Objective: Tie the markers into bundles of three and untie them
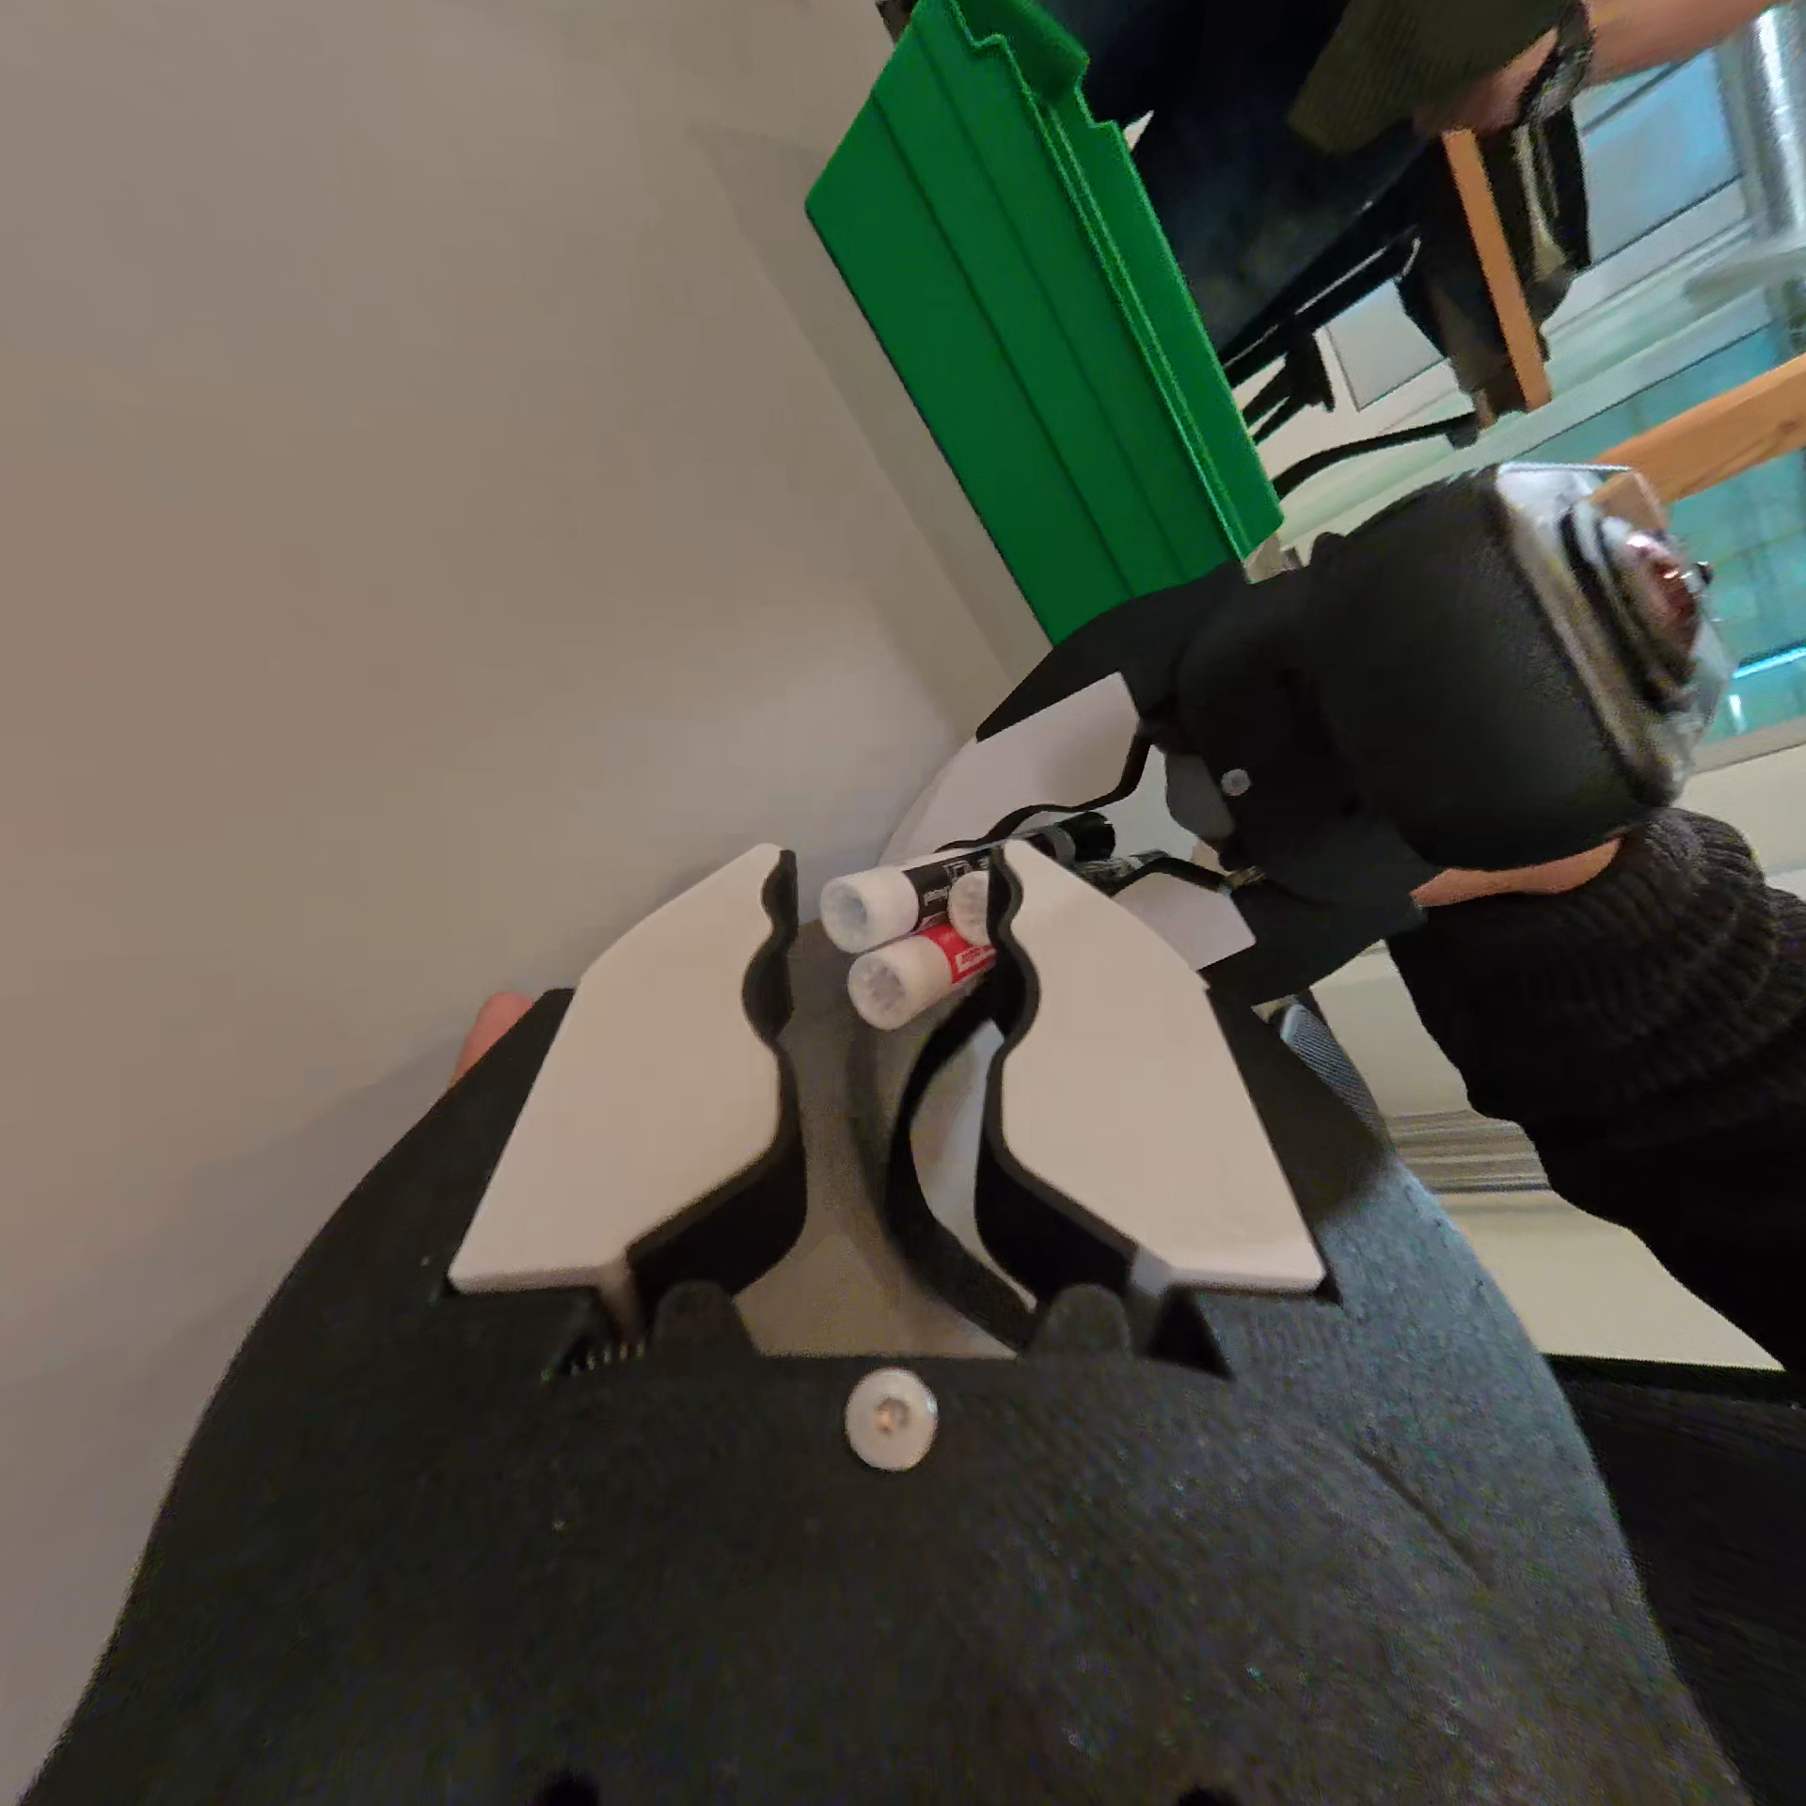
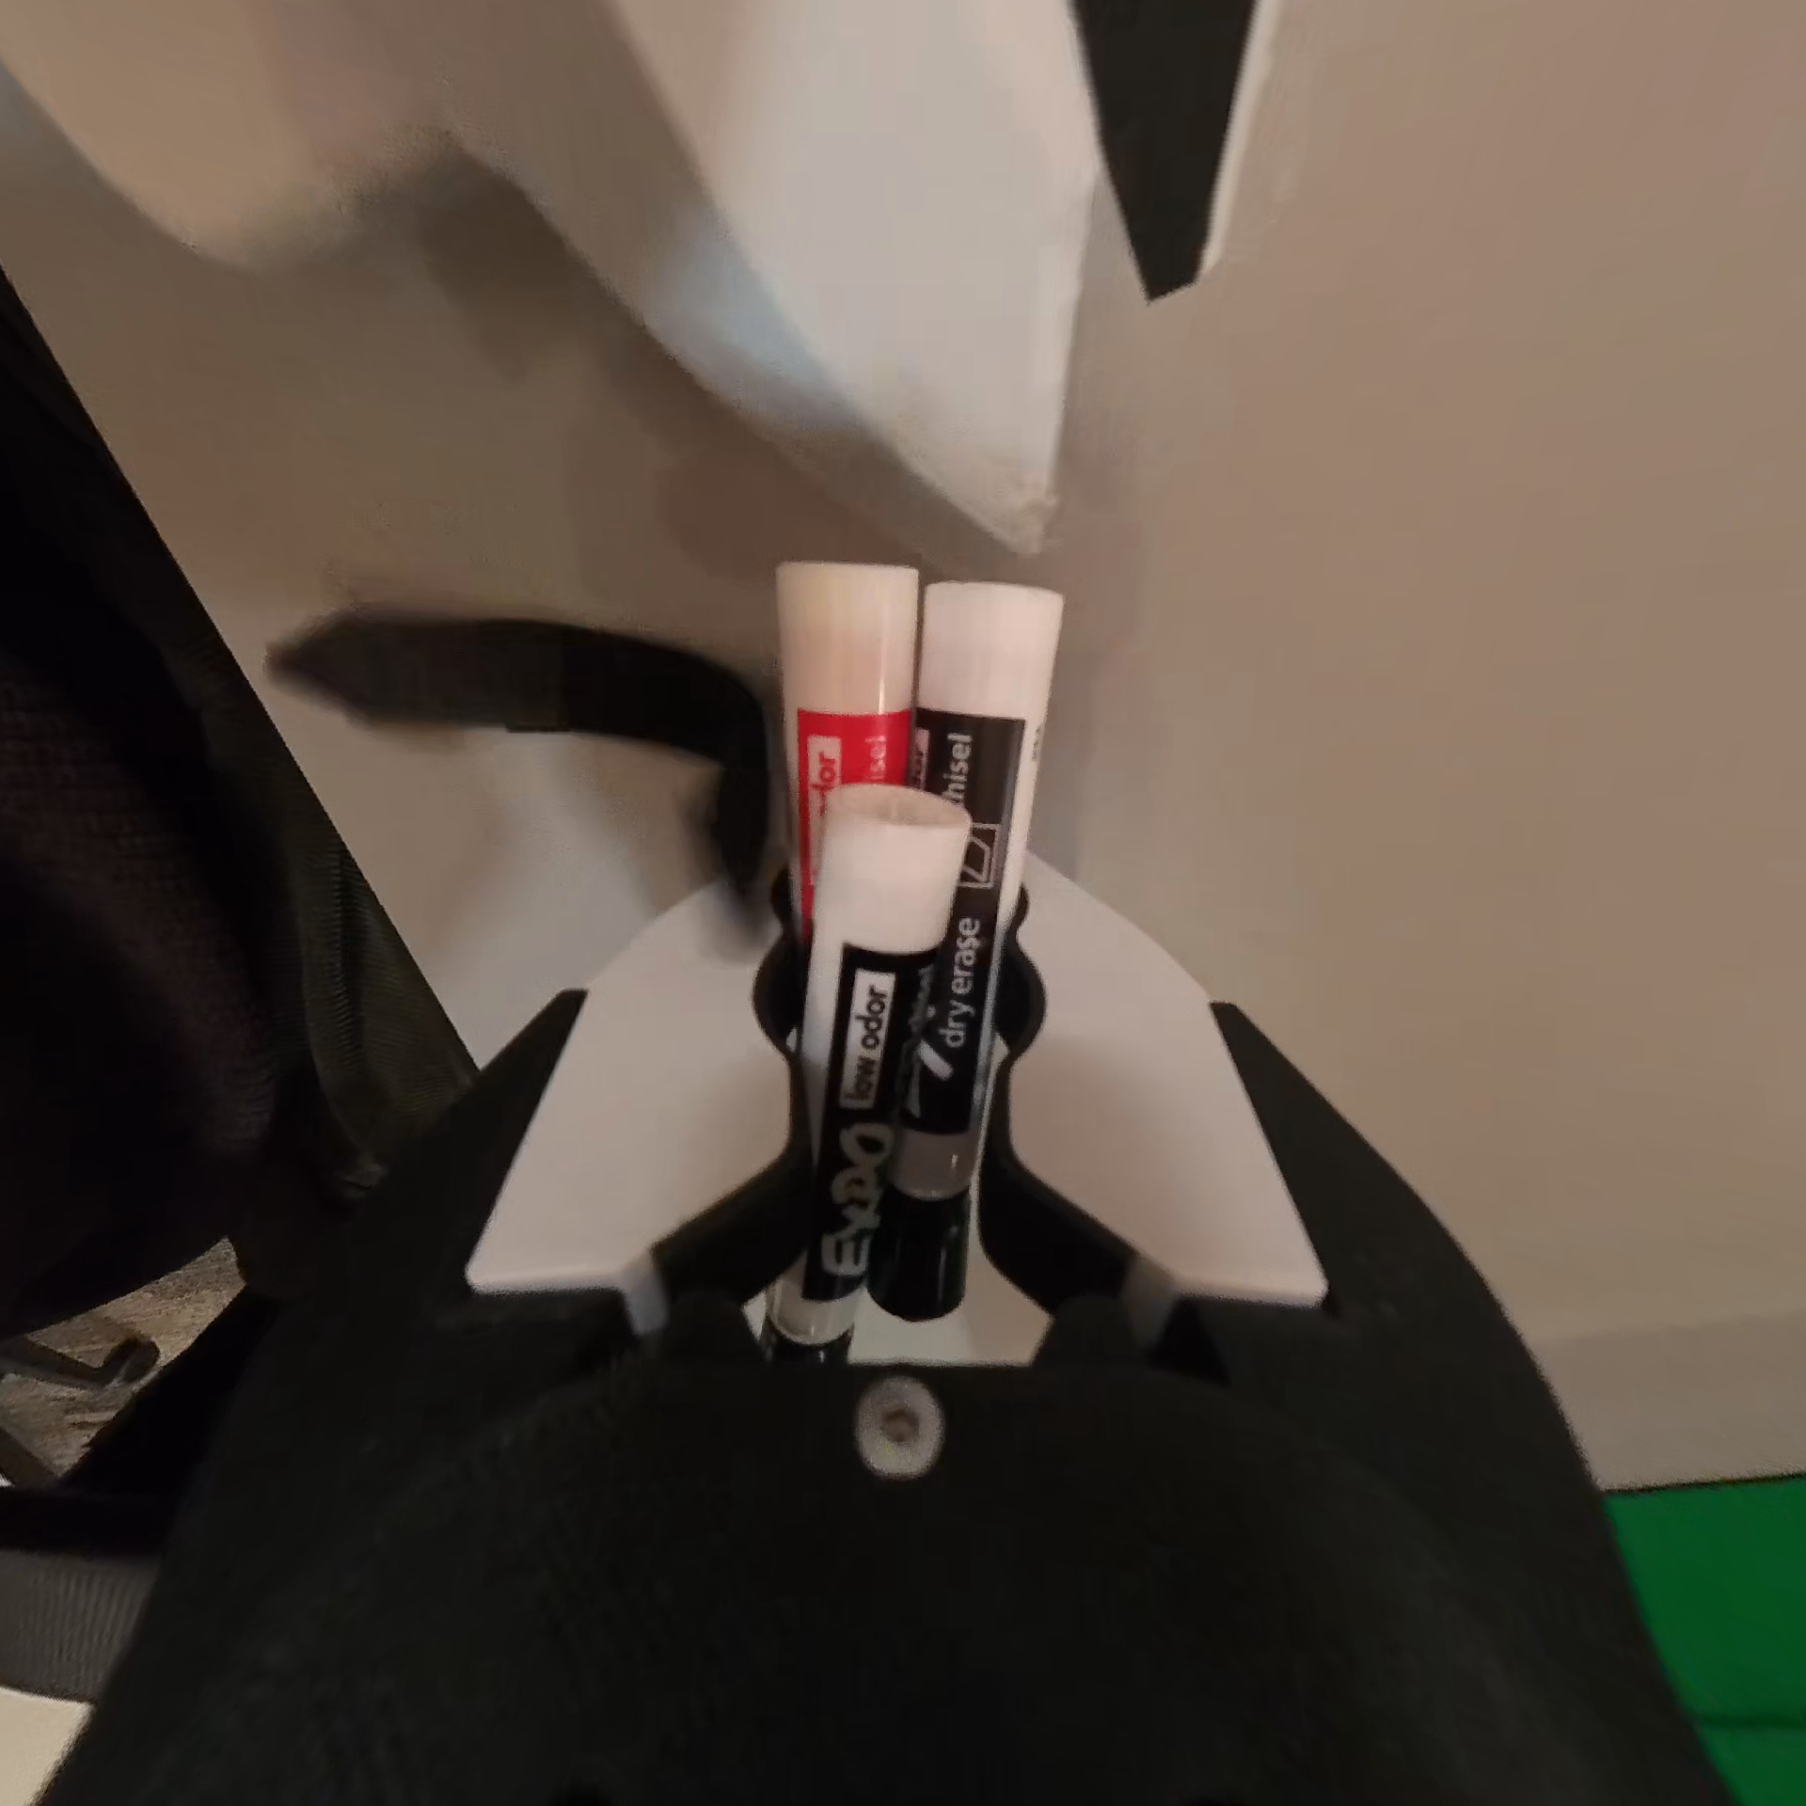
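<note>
Three whiteboard markers point(image 2: 987, 704), two with black labels and one with a red label point(image 2: 845, 665), stand bundled in my right gripper point(image 2: 904, 899), which is shut on them. In the left wrist view their white ends point(image 1: 870, 904) lie between the tips of my left gripper point(image 1: 889, 880), which is open; they rest against its right finger and the left finger stands apart. A black elastic band point(image 1: 914, 1153) curves around that right finger. In the right wrist view the band point(image 2: 547, 674) is blurred and runs left from the markers. The left gripper's fingers point(image 2: 831, 293) loom above, blurred.
A green plastic bin point(image 1: 1026, 322) stands at the far edge of the white table point(image 1: 391, 489); it also shows in the right wrist view point(image 2: 1710, 1612). A black-sleeved arm point(image 1: 1612, 1026) holds the right gripper's body point(image 1: 1368, 684). A black mesh chair point(image 2: 147, 880) is at the left. There is about 9 cm between the tips of the two grippers.
</note>
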`<state>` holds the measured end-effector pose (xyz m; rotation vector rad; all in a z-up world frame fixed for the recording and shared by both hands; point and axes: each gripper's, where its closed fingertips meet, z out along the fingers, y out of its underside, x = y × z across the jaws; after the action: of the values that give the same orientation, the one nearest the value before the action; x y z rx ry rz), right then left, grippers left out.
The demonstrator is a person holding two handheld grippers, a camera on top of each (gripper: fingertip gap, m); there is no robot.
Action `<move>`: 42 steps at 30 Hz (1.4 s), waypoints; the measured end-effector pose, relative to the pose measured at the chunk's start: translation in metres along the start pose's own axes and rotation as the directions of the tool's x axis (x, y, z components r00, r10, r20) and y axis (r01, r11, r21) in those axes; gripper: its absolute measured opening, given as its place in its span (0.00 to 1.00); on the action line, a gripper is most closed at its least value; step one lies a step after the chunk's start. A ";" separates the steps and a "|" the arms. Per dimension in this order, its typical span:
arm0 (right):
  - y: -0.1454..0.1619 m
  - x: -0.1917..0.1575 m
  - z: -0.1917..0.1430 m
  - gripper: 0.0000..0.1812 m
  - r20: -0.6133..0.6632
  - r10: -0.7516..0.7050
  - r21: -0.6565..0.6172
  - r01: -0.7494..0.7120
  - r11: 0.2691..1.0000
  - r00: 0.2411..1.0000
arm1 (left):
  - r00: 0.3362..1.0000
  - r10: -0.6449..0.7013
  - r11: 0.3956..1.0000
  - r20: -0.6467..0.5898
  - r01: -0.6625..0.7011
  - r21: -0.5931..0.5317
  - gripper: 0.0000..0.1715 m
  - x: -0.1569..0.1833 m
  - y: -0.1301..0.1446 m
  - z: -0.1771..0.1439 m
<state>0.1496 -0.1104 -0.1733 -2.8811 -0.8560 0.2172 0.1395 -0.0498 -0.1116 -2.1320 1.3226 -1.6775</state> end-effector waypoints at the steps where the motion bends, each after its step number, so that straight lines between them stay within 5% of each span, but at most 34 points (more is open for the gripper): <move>1: -0.001 0.001 0.000 0.21 -0.004 0.003 0.006 -0.003 1.000 1.000 | 1.000 0.004 1.000 0.019 -0.005 0.013 0.22 -0.003 -0.001 -0.001; 7: -0.002 0.018 -0.005 0.21 -0.027 0.050 0.034 -0.049 0.998 0.998 | 0.983 0.032 0.955 0.180 -0.083 0.285 0.17 -0.005 -0.026 -0.040; 11: -0.002 0.031 -0.011 0.20 -0.030 0.095 0.065 -0.093 0.994 0.995 | 0.889 0.291 0.845 0.352 -0.412 0.342 0.13 0.040 0.016 -0.062; 16: -0.004 0.041 -0.017 0.20 -0.035 0.125 0.089 -0.121 0.989 0.992 | 0.622 0.639 0.605 0.453 -0.770 0.203 0.00 0.113 0.064 -0.008; 20: -0.010 0.043 -0.026 0.20 -0.029 0.138 0.119 -0.133 0.984 0.990 | 0.509 0.736 0.508 0.446 -0.851 0.133 0.00 0.137 0.072 0.054; 31: -0.020 0.050 -0.049 0.20 -0.036 0.145 0.159 -0.138 0.978 0.989 | 0.579 0.572 0.595 0.581 -0.780 0.191 0.00 0.121 0.039 0.115; 42: -0.028 0.050 -0.057 0.20 -0.046 0.160 0.174 -0.150 0.973 0.986 | 0.563 0.480 0.591 0.673 -0.774 0.226 0.00 0.102 0.016 0.108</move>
<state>0.1856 -0.0639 -0.1178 -2.7788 -0.5725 0.2070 0.2216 -0.1722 -0.0871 -1.3543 1.1065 -0.8429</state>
